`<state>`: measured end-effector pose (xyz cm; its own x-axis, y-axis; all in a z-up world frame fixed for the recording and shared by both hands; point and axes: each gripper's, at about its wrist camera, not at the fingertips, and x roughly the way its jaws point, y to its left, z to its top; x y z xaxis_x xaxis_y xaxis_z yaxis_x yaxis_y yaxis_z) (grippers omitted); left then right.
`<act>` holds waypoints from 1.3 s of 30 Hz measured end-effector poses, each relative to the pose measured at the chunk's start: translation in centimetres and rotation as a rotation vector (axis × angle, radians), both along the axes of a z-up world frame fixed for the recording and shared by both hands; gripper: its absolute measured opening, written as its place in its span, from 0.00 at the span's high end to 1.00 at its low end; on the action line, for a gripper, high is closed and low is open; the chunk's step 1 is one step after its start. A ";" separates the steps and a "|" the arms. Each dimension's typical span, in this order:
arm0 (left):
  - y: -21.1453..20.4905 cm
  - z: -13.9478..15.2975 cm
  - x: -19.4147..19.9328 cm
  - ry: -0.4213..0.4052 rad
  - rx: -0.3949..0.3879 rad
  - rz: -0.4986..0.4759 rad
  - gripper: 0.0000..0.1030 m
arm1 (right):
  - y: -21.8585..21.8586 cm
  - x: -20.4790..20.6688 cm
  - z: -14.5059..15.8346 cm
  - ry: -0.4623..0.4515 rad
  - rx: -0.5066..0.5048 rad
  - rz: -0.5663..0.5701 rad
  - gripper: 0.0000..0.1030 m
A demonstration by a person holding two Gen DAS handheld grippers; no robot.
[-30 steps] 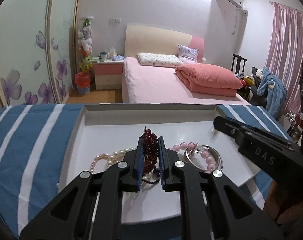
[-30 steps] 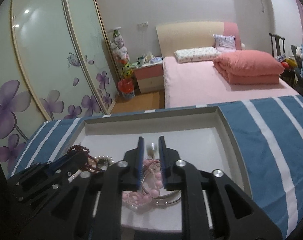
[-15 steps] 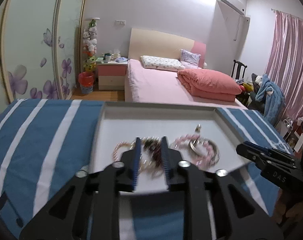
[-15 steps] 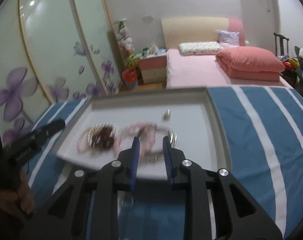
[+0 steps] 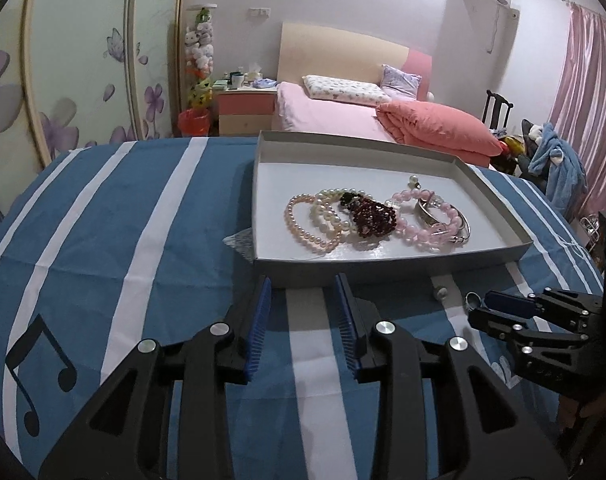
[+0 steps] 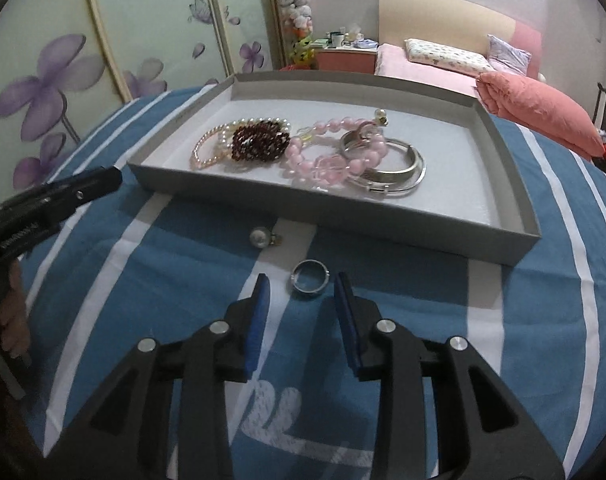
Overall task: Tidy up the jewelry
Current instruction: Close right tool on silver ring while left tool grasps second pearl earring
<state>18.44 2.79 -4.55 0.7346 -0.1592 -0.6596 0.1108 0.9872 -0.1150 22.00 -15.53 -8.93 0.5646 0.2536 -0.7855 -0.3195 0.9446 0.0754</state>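
A grey tray (image 5: pixel 387 262) (image 6: pixel 331 222) on the blue striped cloth holds pearl bracelets (image 5: pixel 315 220) (image 6: pixel 207 148), a dark red bead bracelet (image 5: pixel 373 216) (image 6: pixel 259 142), a pink bead bracelet (image 5: pixel 415 232) (image 6: pixel 335 160) and a silver bangle (image 5: pixel 459 232) (image 6: pixel 399 168). A silver ring (image 6: pixel 309 278) and a pearl earring (image 6: pixel 260 238) (image 5: pixel 440 292) lie on the cloth in front of the tray. My right gripper (image 6: pixel 301 292) is open and empty, with the ring just ahead of its fingertips. My left gripper (image 5: pixel 303 292) is open and empty in front of the tray.
A clear plastic bag (image 5: pixel 239 240) peeks out at the tray's left corner. A pink bed (image 5: pixel 343 120) and a flowered wardrobe (image 5: pixel 63 60) stand beyond the table. The cloth's edge drops off at the far side.
Both grippers have opened, let go of the bracelets in the tray and pulled back toward me. The dark red and pink bracelets now lie in the tray.
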 end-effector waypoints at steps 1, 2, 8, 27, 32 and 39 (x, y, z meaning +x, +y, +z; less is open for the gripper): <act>0.1 0.0 -0.1 -0.001 0.002 0.000 0.67 | -0.1 0.1 0.0 0.002 -0.007 -0.001 0.67; 0.2 -0.2 -0.4 -0.001 0.002 0.001 0.67 | 0.1 0.1 0.1 -0.006 -0.016 -0.003 0.67; 0.4 -0.3 -0.4 0.005 0.001 -0.002 0.67 | 0.7 0.6 0.0 -0.014 -0.062 -0.009 0.68; -10.7 -1.9 0.8 0.095 0.062 -0.219 0.57 | -7.0 0.8 0.0 -0.009 -0.043 -0.246 0.79; -12.6 -3.0 2.1 0.129 0.094 -0.198 0.57 | -7.3 0.6 -0.1 -0.010 -0.036 -0.238 0.79; -13.1 -3.5 2.8 0.128 0.131 -0.162 0.84 | -7.2 0.4 0.0 -0.011 -0.034 -0.235 0.79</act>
<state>21.20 -10.32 -8.06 0.6156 -0.1753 -0.7683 0.2616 0.9651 -0.0105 22.43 -22.69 -8.97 0.6139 0.0880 -0.7844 -0.0912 0.9950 0.0402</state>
